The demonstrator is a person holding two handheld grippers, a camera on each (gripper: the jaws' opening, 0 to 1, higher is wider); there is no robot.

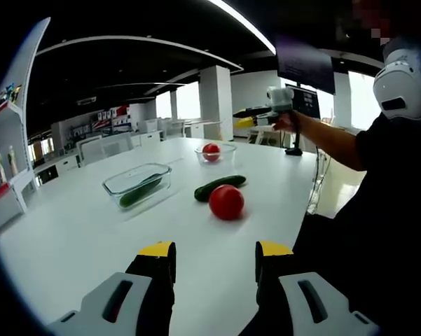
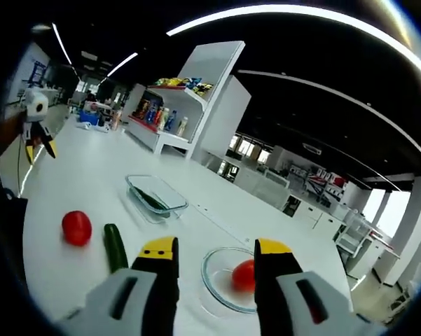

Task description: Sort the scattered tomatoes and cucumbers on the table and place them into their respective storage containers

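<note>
Both tongs, left tongs (image 1: 215, 260) and right tongs (image 2: 214, 259), parted, empty, poised above the table (image 1: 91, 231).

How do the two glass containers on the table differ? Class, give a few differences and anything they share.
The rectangular dish has straight sides, while the round bowl is curved. The rectangular dish holds a green cucumber; the round bowl holds a red tomato. In the left gripper view, the round bowl sits farther back on the table than the rectangular dish. Both are clear glass, open-topped, and each has one vegetable inside.
</note>
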